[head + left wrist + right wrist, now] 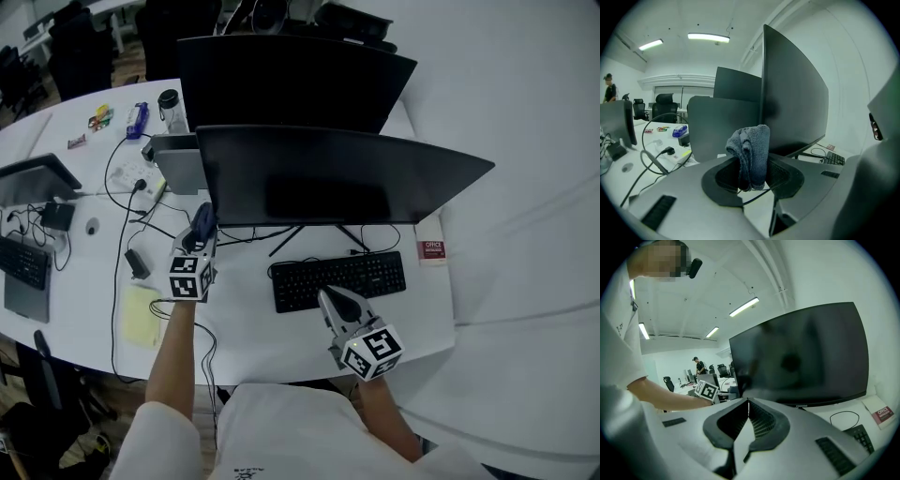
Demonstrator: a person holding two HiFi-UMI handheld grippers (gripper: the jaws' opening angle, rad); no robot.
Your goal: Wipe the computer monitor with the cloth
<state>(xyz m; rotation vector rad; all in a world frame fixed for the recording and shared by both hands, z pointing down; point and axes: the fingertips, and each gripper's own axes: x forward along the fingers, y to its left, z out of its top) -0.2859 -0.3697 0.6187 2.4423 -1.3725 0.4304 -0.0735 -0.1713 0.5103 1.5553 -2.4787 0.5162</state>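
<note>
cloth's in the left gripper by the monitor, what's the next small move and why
Probably slide the left gripper rightward and press the cloth onto the monitor screen. Its fingers are shut on the cloth, which sits at the monitor's lower left edge, seemingly not yet on the glass.

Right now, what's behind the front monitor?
A second dark monitor stands behind the front monitor, with a grey panel at its left. What lies between them is covered.

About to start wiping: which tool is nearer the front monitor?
Left. The left tool, shut on the cloth, is beside the monitor at its lower left; the right tool is over the keyboard.
</note>
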